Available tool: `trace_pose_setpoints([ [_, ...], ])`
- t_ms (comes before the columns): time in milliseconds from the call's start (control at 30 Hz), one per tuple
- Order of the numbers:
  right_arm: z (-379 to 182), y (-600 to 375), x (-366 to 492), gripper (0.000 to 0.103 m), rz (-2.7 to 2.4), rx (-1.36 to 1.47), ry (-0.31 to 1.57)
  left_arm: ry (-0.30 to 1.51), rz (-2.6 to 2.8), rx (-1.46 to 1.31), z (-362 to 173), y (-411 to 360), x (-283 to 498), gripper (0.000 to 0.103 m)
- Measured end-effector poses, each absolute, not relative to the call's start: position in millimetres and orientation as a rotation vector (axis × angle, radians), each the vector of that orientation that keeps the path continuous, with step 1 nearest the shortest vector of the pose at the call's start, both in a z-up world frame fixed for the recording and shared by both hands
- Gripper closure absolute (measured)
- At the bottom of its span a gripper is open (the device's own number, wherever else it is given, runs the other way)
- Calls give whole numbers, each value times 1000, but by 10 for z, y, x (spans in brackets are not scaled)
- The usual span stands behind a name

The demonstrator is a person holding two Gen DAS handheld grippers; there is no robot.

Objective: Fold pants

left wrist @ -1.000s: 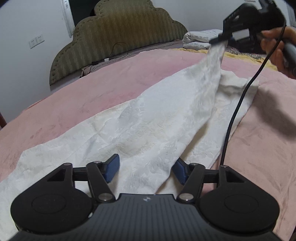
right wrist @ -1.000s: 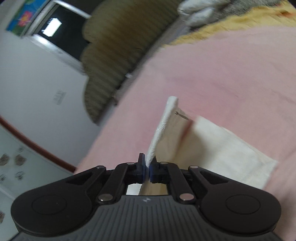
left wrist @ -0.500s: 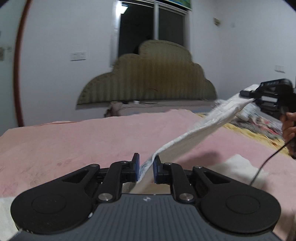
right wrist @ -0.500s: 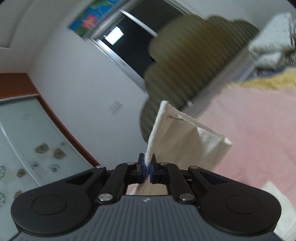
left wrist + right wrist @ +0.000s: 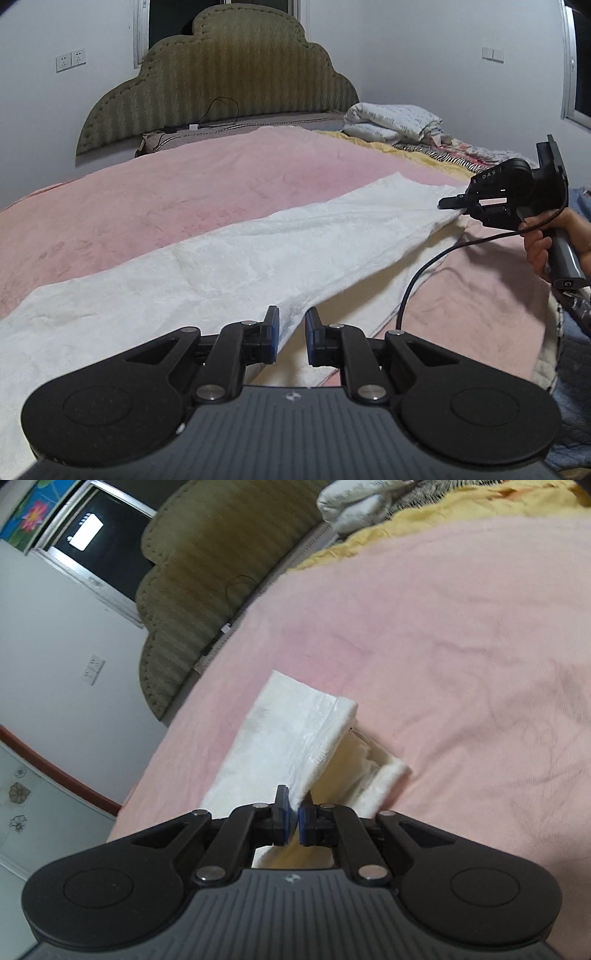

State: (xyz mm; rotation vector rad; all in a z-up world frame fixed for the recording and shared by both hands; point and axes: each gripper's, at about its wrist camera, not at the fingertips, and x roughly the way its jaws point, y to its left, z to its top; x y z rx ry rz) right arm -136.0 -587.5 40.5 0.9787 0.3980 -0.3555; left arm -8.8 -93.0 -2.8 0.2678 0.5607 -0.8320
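Left wrist view: both grippers, left gripper (image 5: 291,332) and right gripper (image 5: 452,202), clenched on the pants (image 5: 258,251) stretched above the bed (image 5: 166,192); uneven pulling could slip an edge free.

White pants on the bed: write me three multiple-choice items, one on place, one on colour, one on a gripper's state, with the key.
1. Where do the white pants lie?
A. On the floor
B. Across the pink blanket
C. On the headboard

2. What colour are the pads of the left gripper?
A. Blue
B. Red
C. Green

3. How is the right gripper set?
A. Wide open, empty
B. Out of view
C. Shut on the pants

Key: B, the cloth stretches over the pink cover; A, blue pads show on both fingers; C, its pads pinch a fold of white cloth.
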Motion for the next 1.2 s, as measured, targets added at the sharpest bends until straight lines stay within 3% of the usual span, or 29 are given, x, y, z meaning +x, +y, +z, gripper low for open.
trace_pose_setpoints([
  [233, 389, -5942, -1266, 96, -410, 871, 541, 635, -903, 328, -289, -977, -150, 86],
  [333, 556, -5903, -1472, 88, -451, 829, 551, 673, -964, 281, -191, -866, -158, 86],
  [367, 636, -5894, -1527, 88, -505, 789, 555, 678, -979, 264, -138, -830, -154, 77],
  [433, 865, -5847, -1639, 84, -657, 624, 540, 668, -998, 215, -13, -786, -116, 75],
  [500, 1098, -5714, -1579, 84, -675, 416, 518, 637, -960, 172, 115, -819, -13, 57],
  [567, 1225, -5554, -1330, 84, -548, 327, 551, 569, -863, 159, 196, -897, 112, 28],
  [633, 1206, -5386, -962, 71, -358, 307, 609, 519, -745, 188, 176, -1007, 248, 20],
  [833, 705, -4857, -496, 68, -182, 74, 869, 627, -637, 371, -218, -1140, 335, 22],
  [933, 745, -4799, -882, 58, -148, -9, 847, 597, -663, 417, -248, -1174, 122, 20],
  [1000, 888, -4895, -990, 57, -191, 44, 845, 541, -679, 394, -159, -1243, 71, 18],
  [1100, 1101, -4956, -866, 57, -222, 68, 740, 488, -610, 374, -126, -1345, 126, 5],
  [1167, 1135, -4979, -573, 55, -187, 91, 710, 527, -591, 380, -204, -1375, 182, 6],
  [1200, 1073, -4988, -419, 46, -172, 84, 721, 568, -607, 392, -266, -1383, 193, 7],
])
